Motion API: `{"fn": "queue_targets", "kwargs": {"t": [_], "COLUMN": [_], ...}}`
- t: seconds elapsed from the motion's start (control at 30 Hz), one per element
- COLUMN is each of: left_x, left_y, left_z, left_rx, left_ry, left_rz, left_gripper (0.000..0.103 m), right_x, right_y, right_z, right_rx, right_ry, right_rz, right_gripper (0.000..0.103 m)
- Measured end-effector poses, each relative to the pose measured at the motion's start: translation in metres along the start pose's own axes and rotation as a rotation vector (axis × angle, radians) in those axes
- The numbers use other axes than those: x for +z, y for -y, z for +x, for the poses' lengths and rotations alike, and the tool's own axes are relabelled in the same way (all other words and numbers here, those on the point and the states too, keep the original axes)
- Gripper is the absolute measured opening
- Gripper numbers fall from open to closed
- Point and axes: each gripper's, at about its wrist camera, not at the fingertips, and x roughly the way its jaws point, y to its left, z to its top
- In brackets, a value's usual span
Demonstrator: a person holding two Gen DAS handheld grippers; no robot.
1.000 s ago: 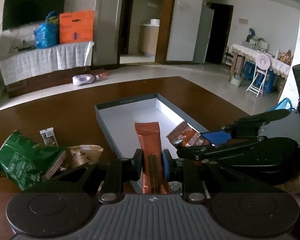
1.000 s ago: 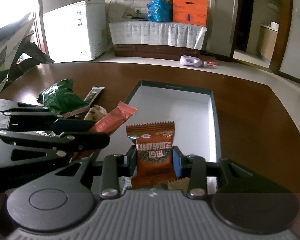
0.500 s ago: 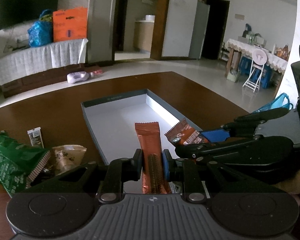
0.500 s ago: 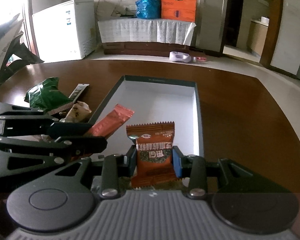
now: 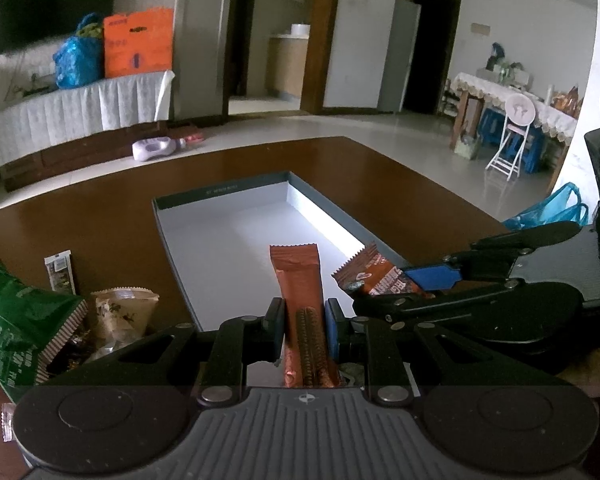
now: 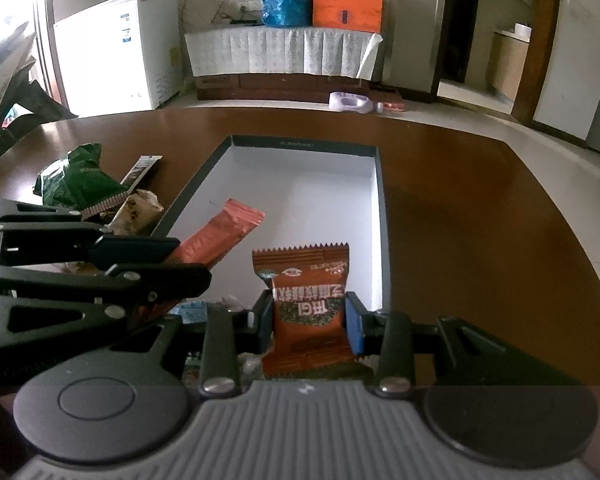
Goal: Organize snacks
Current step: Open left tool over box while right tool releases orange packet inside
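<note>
The left hand-held gripper is clamped on a long, narrow orange-brown foil snack bar, and the right hand-held gripper pinches a squarish orange snack packet with saw-tooth ends; both snacks hang over the near end of the shallow grey cardboard box with a white floor on the brown wooden tabletop. These wrappers look light, crinkly and slippery, with crushable contents, so a gentle grip across the flat middle suits them best.

One box; two orange packets, one bar between left jaws, one pouch between right jaws. Left of jaws: one green bag, one beige packet, one thin sachet.
</note>
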Motion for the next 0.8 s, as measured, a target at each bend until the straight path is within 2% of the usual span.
{"fn": "queue_targets", "kwargs": {"t": [0.6,0.8], "left_x": [-0.0014,-0.0035], "left_y": [-0.0006,-0.0016], "left_z": [0.006,0.0062], "left_rx": [0.011,0.015], "left_ry": [-0.025,-0.025], "left_rz": [-0.029,-0.035], "left_gripper": [0.022,0.026], "right_x": [-0.0007,0.0], "right_y": [-0.0082,-0.0081], "right_z": [0.0062,0.0053], "right_rx": [-0.025,-0.028], "right_ry": [0.002,0.007], "right_rz": [-0.006,0.001], "right_gripper": [0.037,0.038]}}
